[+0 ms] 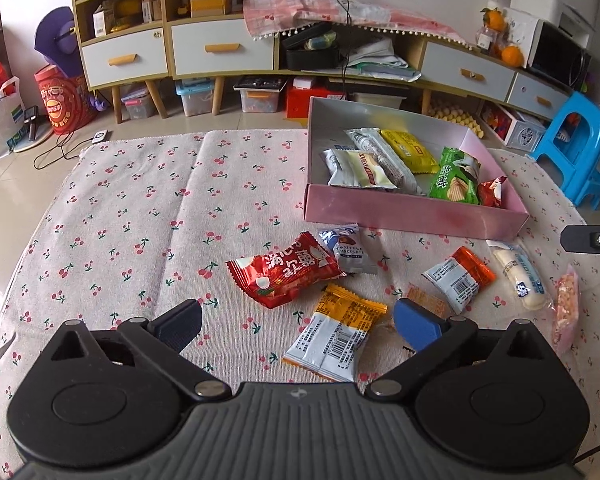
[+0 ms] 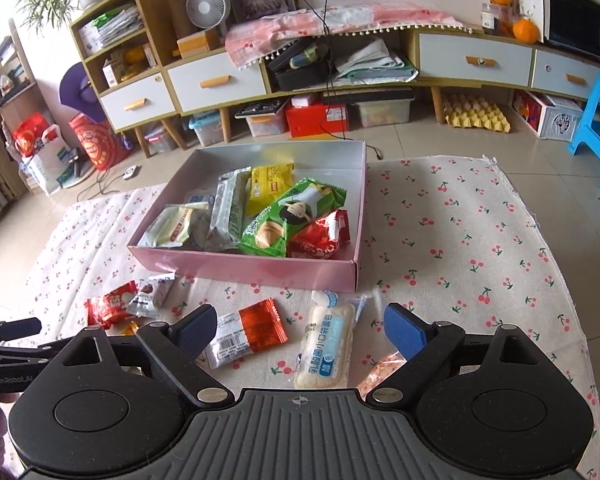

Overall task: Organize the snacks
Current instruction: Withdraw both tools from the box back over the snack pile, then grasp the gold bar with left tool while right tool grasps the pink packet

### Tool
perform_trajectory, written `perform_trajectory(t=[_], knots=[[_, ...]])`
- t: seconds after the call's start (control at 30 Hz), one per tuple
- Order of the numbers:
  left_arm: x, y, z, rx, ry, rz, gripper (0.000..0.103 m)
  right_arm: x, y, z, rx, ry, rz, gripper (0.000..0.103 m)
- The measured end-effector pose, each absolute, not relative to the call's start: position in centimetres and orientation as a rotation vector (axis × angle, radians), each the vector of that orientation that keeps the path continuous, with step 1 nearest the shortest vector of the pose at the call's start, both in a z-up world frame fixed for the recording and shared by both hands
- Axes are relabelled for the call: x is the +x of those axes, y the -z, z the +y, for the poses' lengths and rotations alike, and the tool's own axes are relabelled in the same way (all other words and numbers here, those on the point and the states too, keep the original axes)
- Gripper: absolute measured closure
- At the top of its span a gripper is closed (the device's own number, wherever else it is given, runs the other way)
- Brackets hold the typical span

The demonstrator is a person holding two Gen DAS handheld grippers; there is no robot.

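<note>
Left wrist view: the left tool [image 1: 298,322] hangs spread wide over an orange-and-white packet [image 1: 336,340], gripping nothing. The pink box [image 1: 412,216] sits far right; its near wall hides the lower ends of the snacks inside. The right tool [image 1: 590,238] is cut off by the right edge.

Right wrist view: the right tool [image 2: 298,330] is spread apart over the white bread pack [image 2: 328,344], whose near end slips under the tool body. A pinkish packet [image 2: 380,372] is half hidden behind the right finger.

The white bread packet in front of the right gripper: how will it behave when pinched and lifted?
The bread packet looks puffy and soft, so it will probably squash under the pads rather than resist. Its glossy film may slip a little. It is long and lies flat on the cloth, so a grip near one end would likely let the other end droop.
</note>
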State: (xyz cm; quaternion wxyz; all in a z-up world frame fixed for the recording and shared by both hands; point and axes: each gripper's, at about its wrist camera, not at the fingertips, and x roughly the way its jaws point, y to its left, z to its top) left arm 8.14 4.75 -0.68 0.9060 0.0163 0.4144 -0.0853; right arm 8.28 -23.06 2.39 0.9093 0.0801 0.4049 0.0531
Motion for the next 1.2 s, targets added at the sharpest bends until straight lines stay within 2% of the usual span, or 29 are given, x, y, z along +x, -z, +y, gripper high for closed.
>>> perform_trajectory(t=[0.53,1.2], knots=[[5.0,2.9,4.8,0.116,0.295,0.863,0.001,4.9,-1.2,-25.4,0.079,-0.088,0.809,0.009],[1.5,4.8,-1.4,0.282,0.48,0.804,0.001,5.0,3.5,-26.1,0.153,-0.043,0.973,0.008]])
